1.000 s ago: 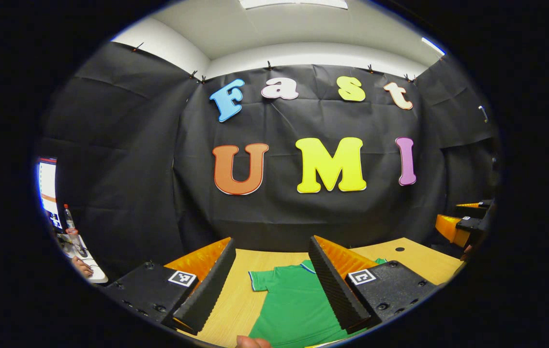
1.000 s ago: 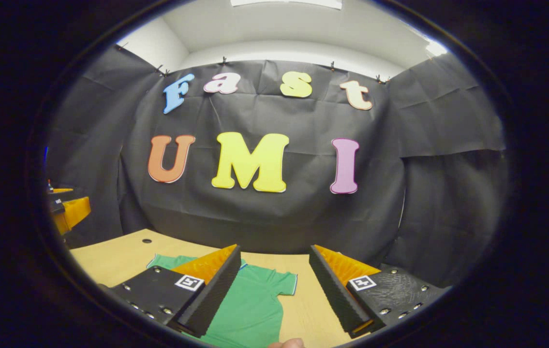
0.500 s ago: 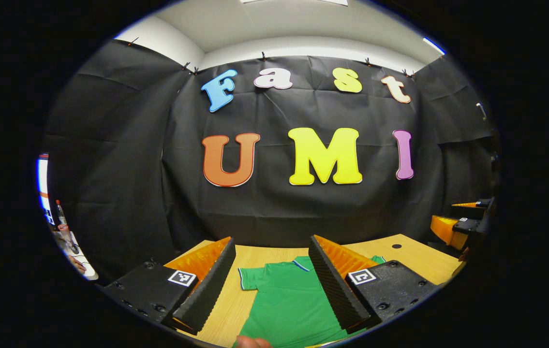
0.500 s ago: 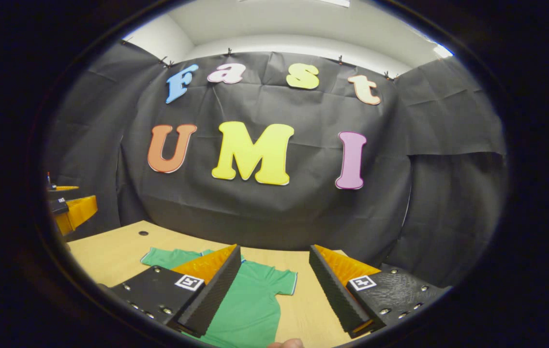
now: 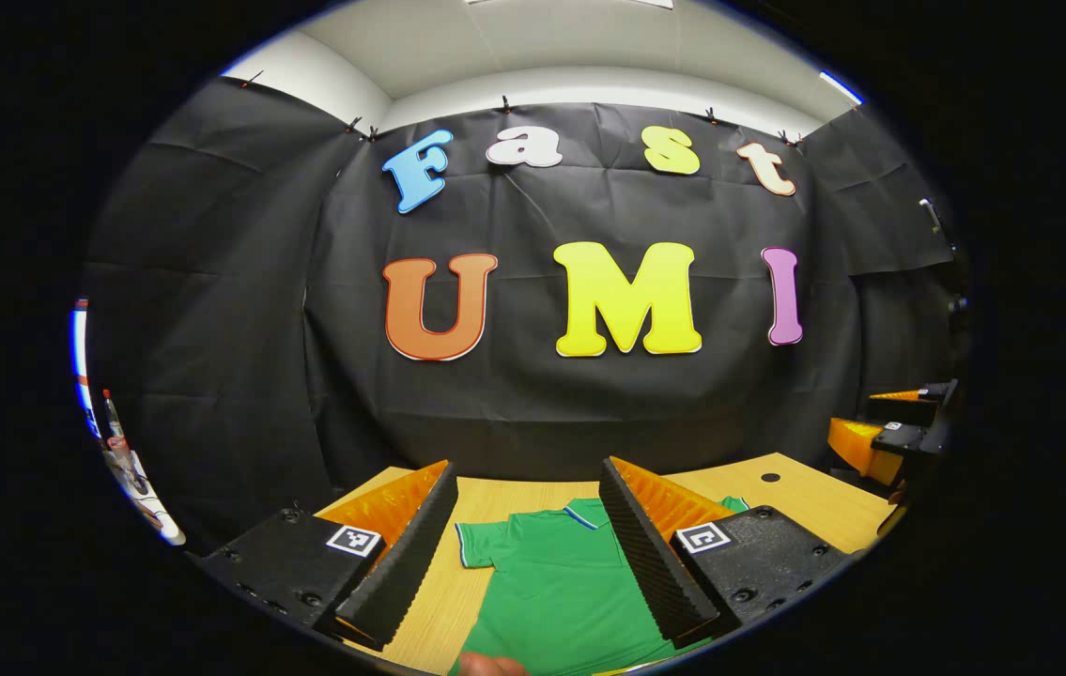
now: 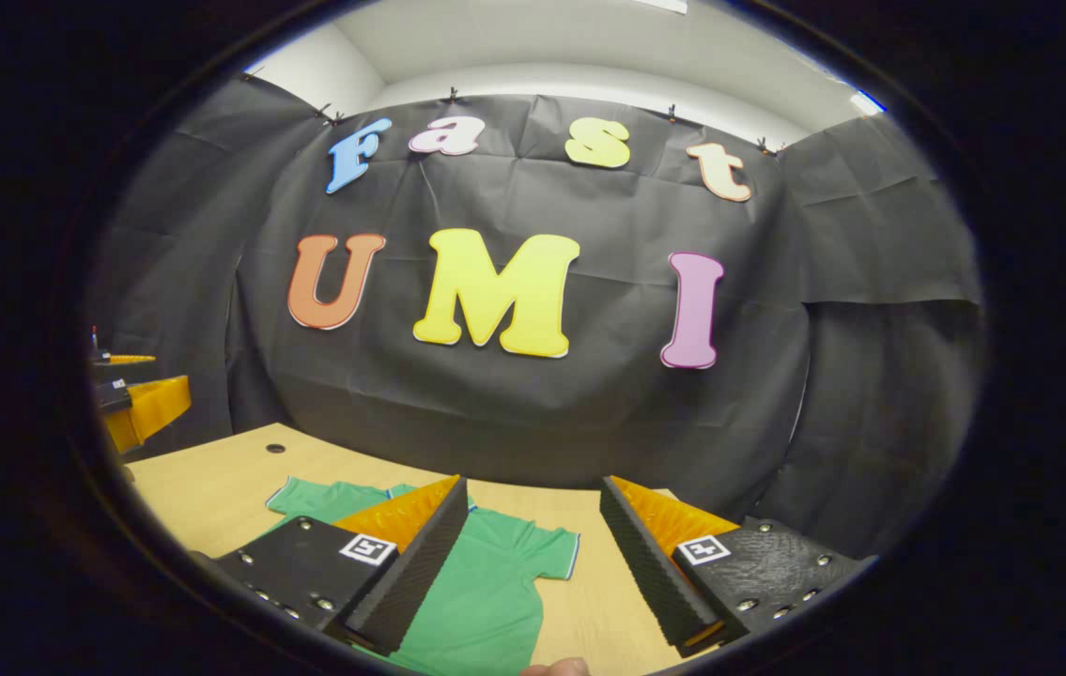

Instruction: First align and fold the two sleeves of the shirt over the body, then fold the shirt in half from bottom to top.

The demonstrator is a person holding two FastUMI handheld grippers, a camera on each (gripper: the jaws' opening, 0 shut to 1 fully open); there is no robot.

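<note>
Black cloth hangs behind a pale wooden surface (image 5: 514,498) in the left gripper view, and on that surface lies a green short-sleeved shirt with a blue-edged collar (image 5: 561,587), spread flat with its collar toward the cloth. The left tool (image 5: 525,549) hangs above the surface with its two fingers spread wide and nothing between them; the shirt's body shows through the gap. One short sleeve (image 5: 481,545) sticks out sideways from the body, not yet turned in. At the far right edge the other tool (image 5: 889,427) is partly visible, too cut off here to judge its opening. A bottle (image 5: 110,422) stands at the far left edge, well apart from the shirt.

Turning to the right gripper view, the same wooden surface (image 6: 213,479) carries the shirt (image 6: 486,601), again lying open. The right tool (image 6: 533,554) is held above it, fingers wide apart and empty. A sleeve (image 6: 556,554) lies outstretched beside the body on one side, and another sleeve (image 6: 307,498) reaches out on the other. The left tool (image 6: 133,404) shows at the left edge.

By my reading, nothing of the task is done yet: both sleeve folds and the bottom-to-top fold all remain.
</note>
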